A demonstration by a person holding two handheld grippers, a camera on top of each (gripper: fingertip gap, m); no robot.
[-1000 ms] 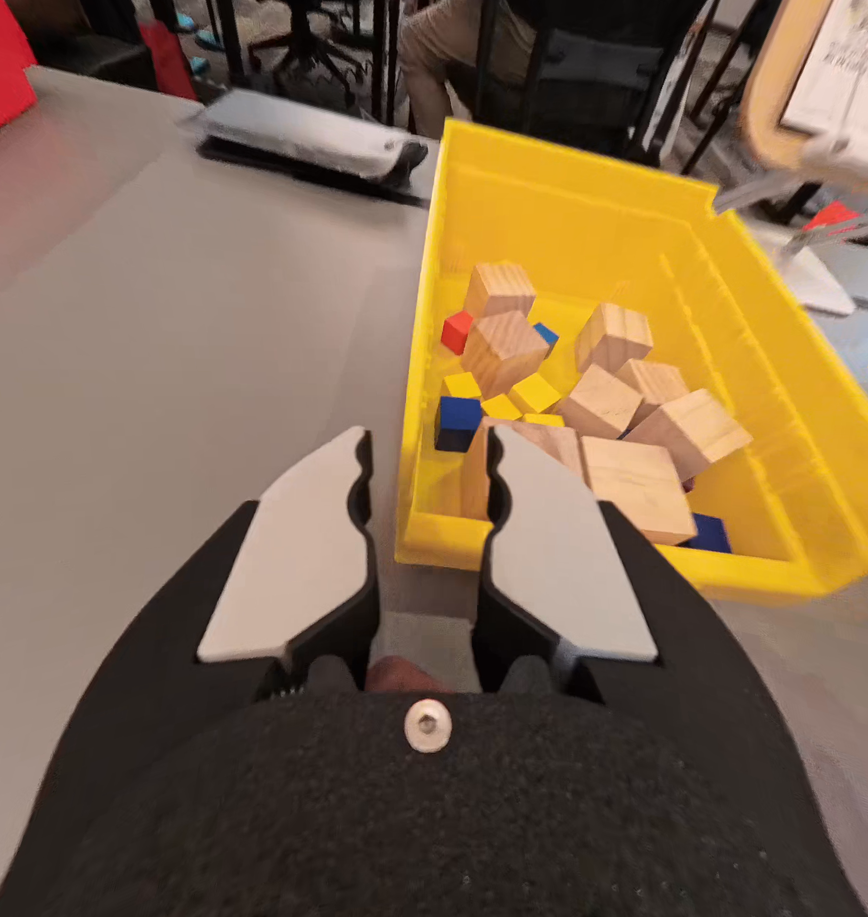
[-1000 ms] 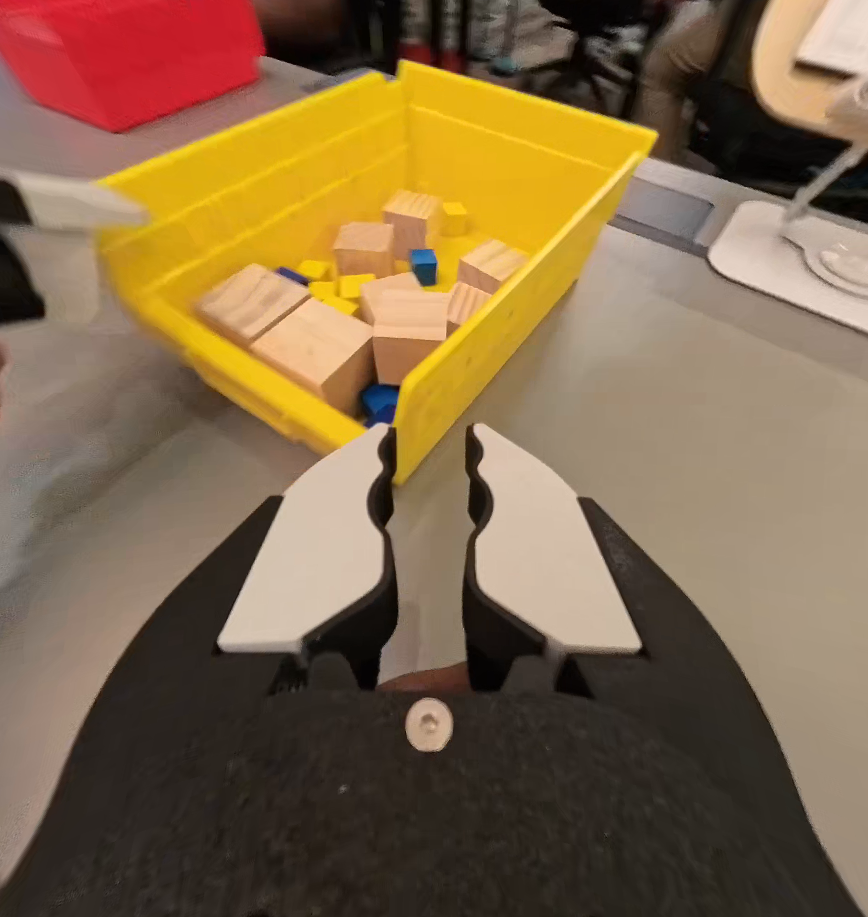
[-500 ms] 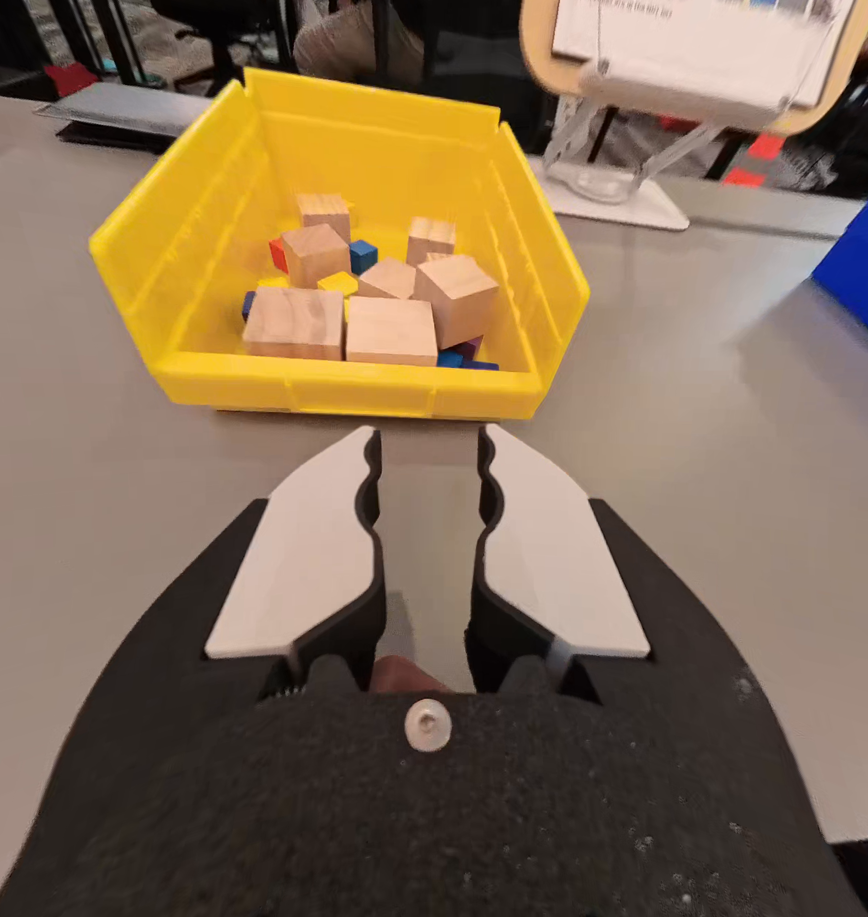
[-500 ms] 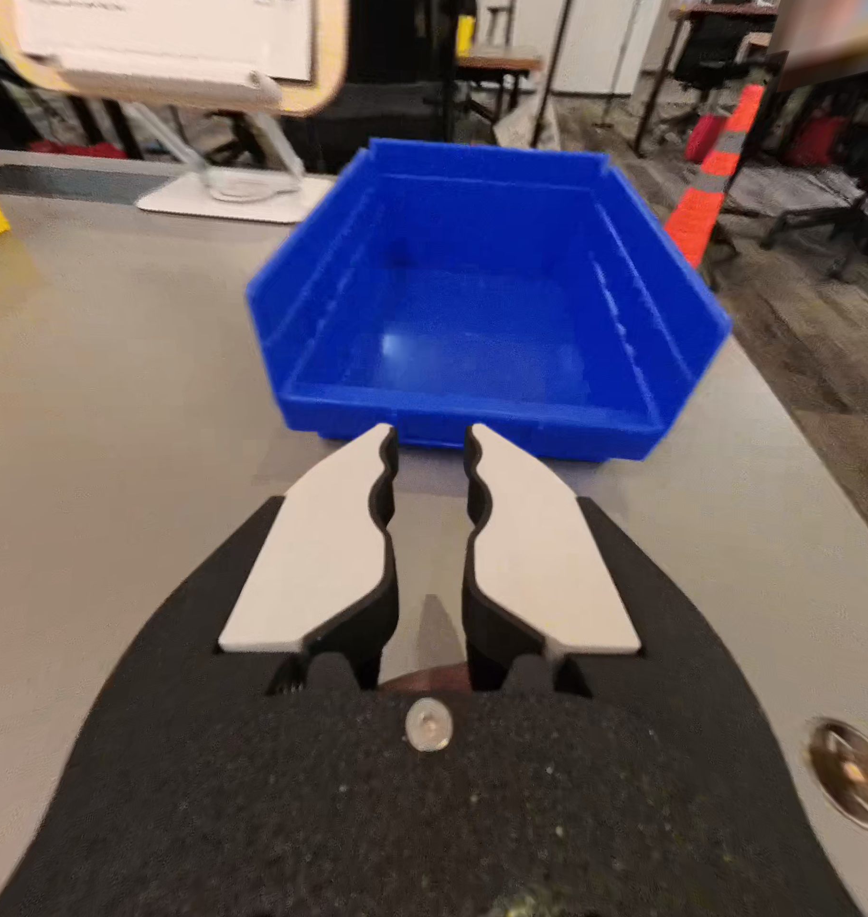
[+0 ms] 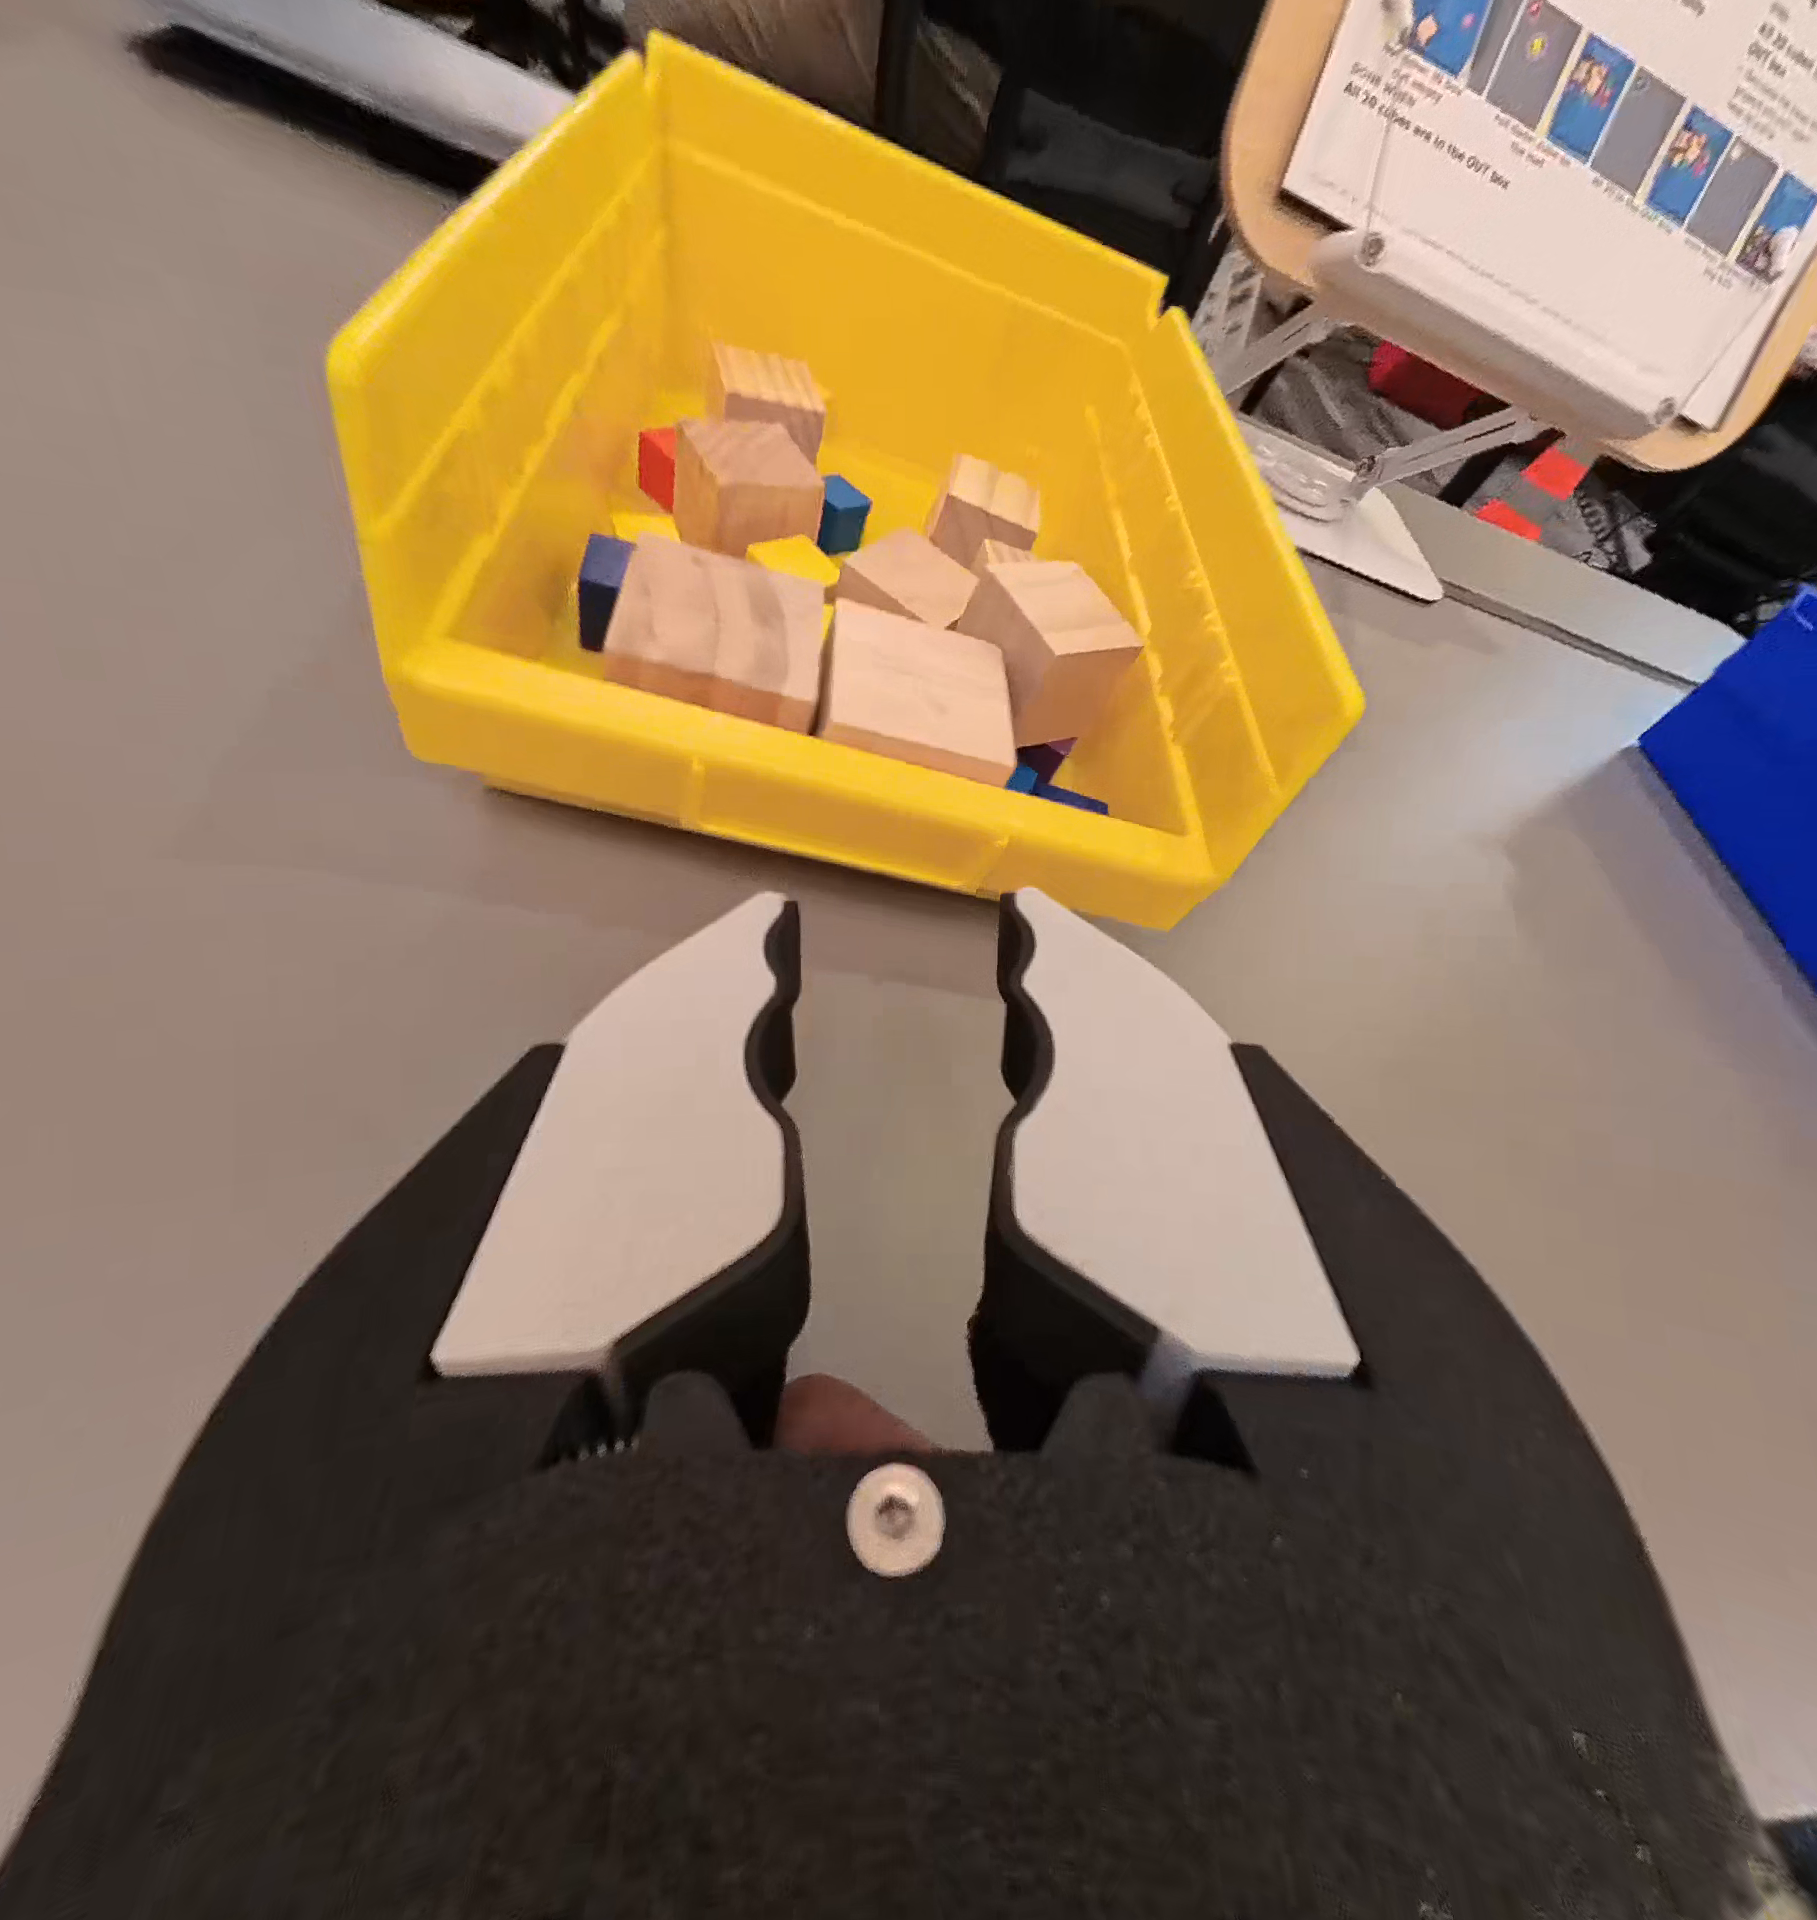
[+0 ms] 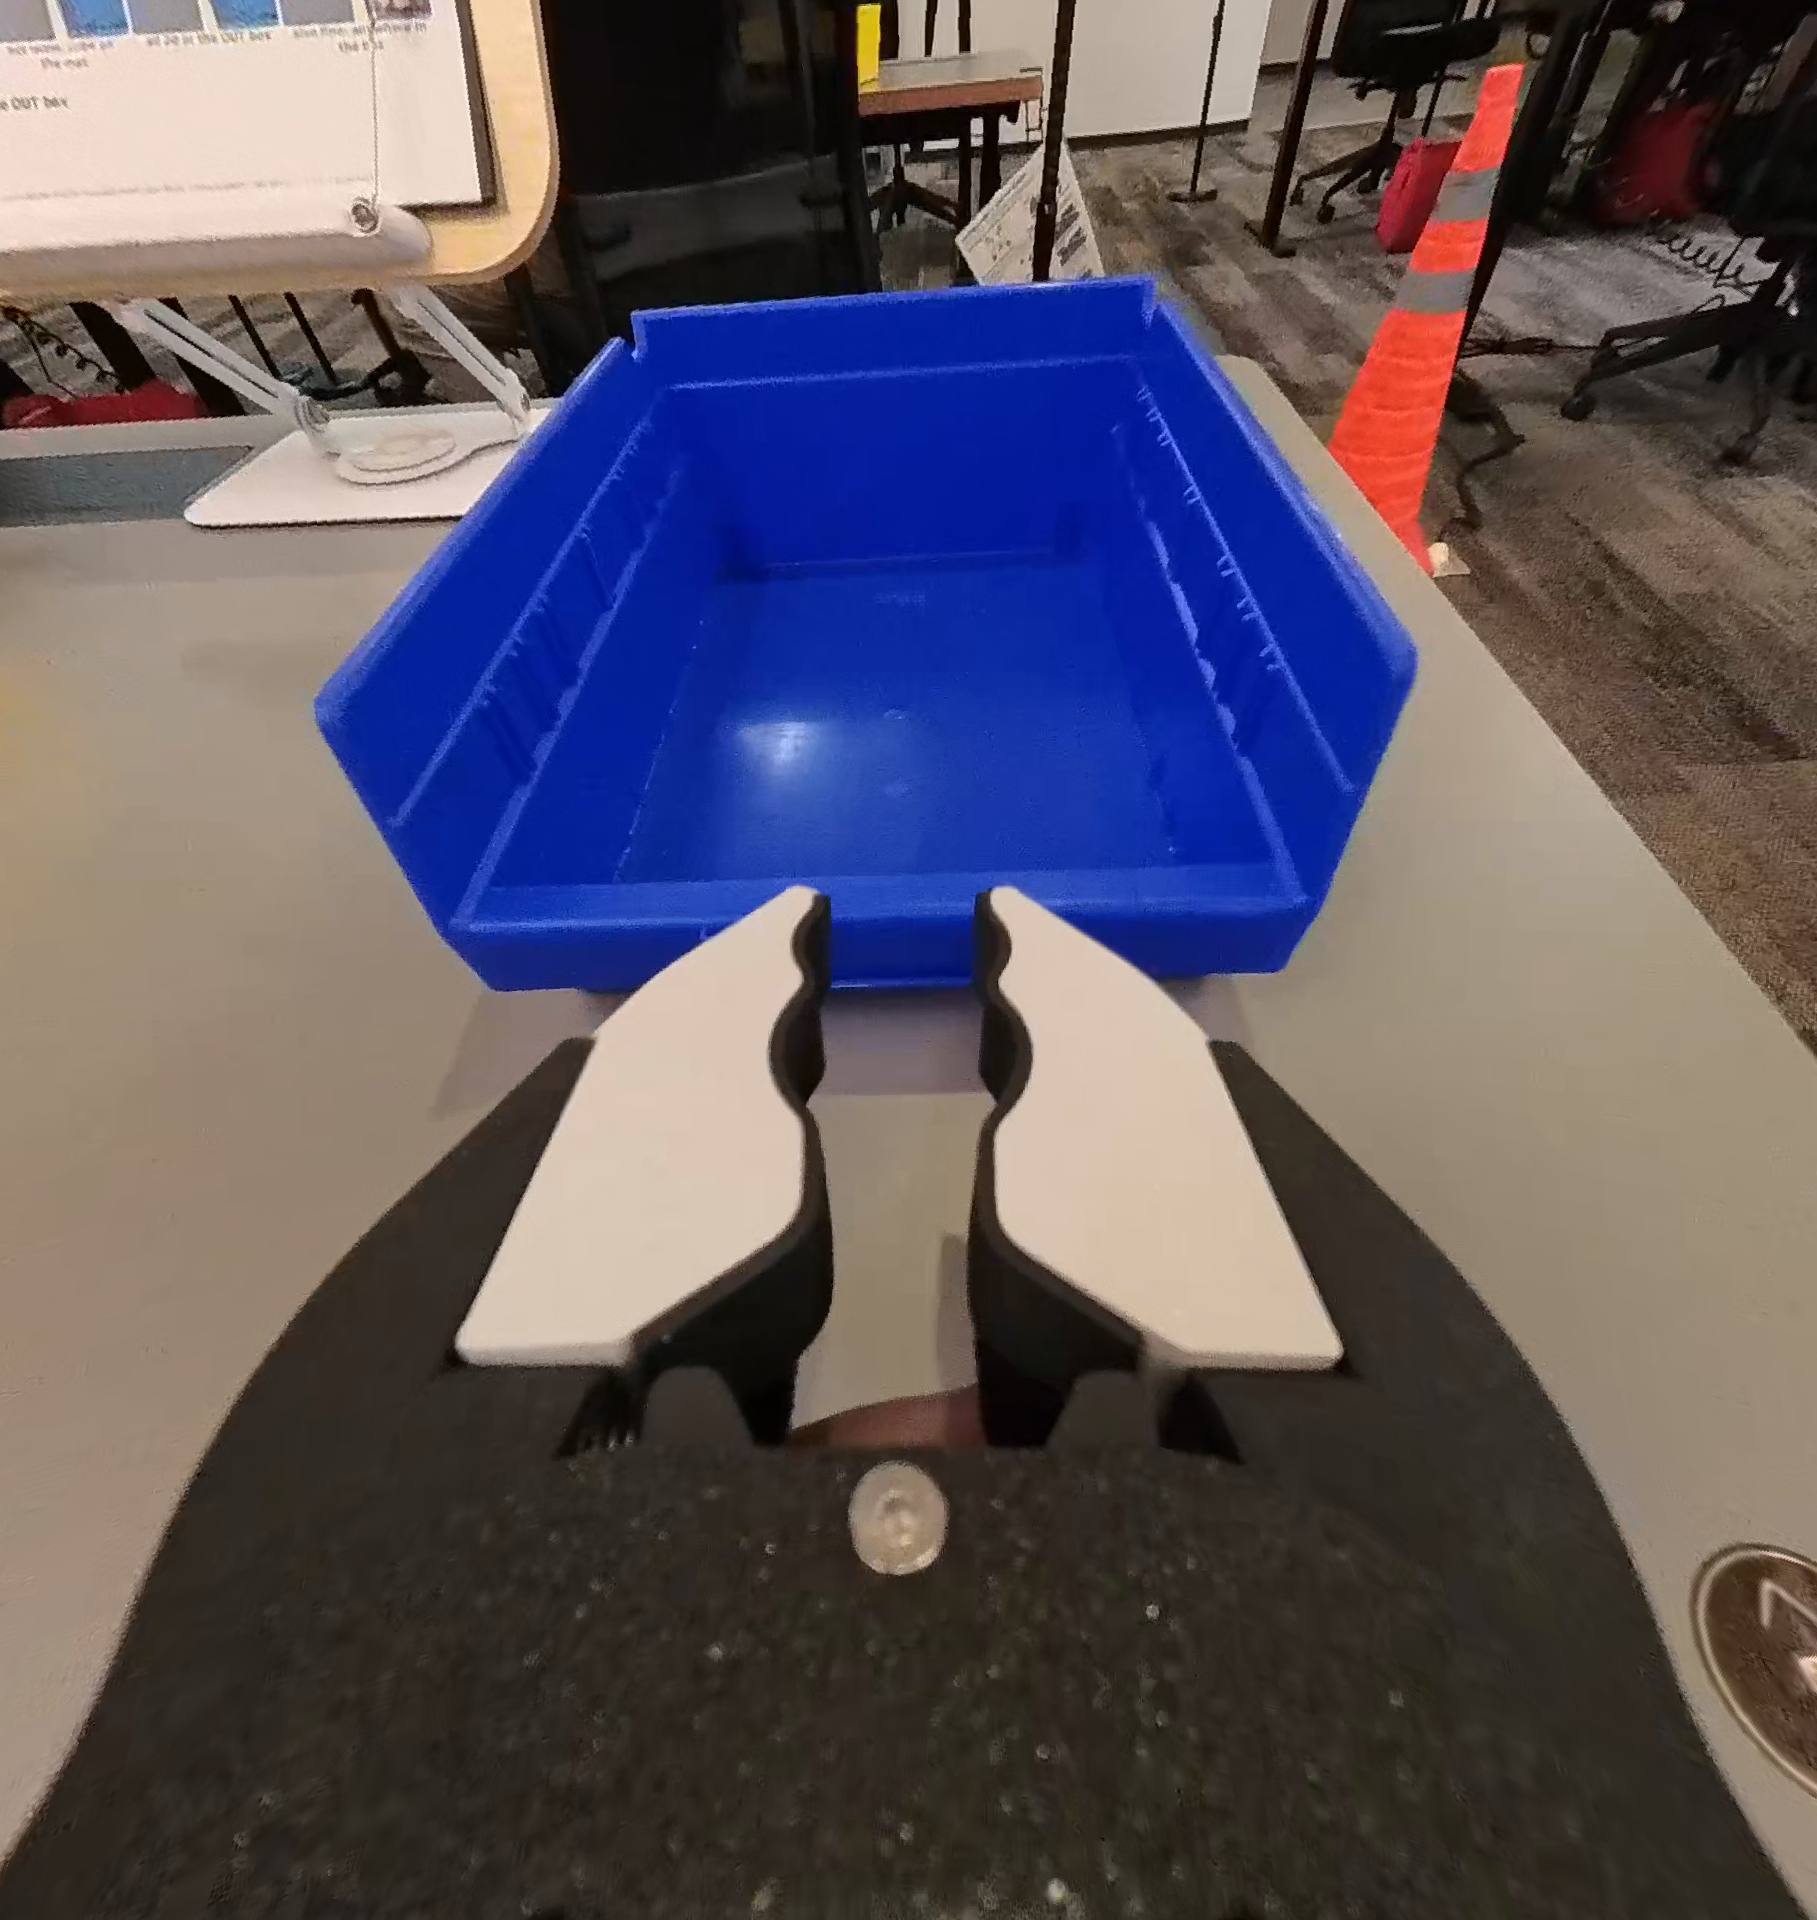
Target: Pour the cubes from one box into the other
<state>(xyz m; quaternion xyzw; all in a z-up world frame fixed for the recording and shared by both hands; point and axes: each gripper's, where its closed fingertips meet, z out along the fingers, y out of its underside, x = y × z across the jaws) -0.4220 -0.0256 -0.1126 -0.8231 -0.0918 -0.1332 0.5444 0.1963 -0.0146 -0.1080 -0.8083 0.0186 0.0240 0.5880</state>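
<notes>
A yellow box [image 5: 530,416] sits on the grey table in the left wrist view. It holds several wooden cubes [image 5: 914,691] and small red, blue and yellow cubes [image 5: 842,511]. My left gripper [image 5: 896,909] is open and empty, just short of the yellow box's front wall. A blue box [image 6: 1330,665] stands empty in the right wrist view. Its corner also shows in the left wrist view [image 5: 1787,790], to the right of the yellow box. My right gripper [image 6: 902,902] is open and empty, its tips at the blue box's front lip.
A clipboard on a white stand [image 5: 1569,177] is behind the boxes; it also shows in the right wrist view [image 6: 239,156]. A dark flat device [image 5: 364,83] lies at the table's far left. An orange cone [image 6: 1423,332] stands on the floor past the table's right edge. A round metal disc [image 6: 1787,1683] is set in the table.
Both views swung right from the yellow box's corners. The left one now faces the yellow box's front, tilted. The right one turned to the blue box and moved closer.
</notes>
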